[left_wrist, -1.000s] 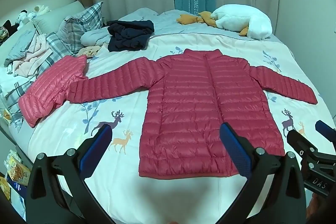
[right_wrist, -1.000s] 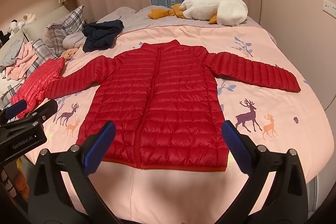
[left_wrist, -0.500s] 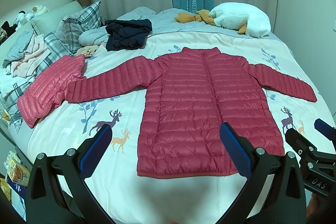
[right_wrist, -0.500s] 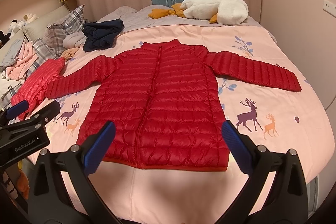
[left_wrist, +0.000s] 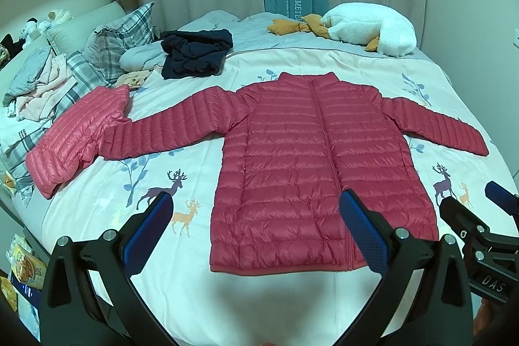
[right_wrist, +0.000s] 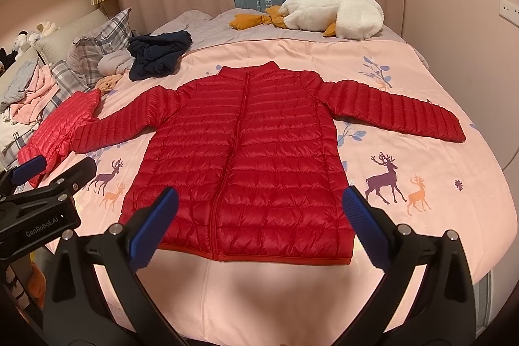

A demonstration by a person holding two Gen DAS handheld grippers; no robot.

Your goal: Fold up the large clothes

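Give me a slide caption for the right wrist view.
Red puffer jacket spread flat on the bed, both sleeves out, open right gripper hovering near its hem.

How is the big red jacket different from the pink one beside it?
The red puffer jacket lies flat, both sleeves spread wide; the pink puffer jacket is bunched into a compact heap. The red one is deeper in colour and covers more of the bed. Both are quilted in horizontal rows.

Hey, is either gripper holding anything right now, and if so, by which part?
Nothing is held. The left gripper and right gripper are both open above the near hem of the jacket, which lies flat on the bed.
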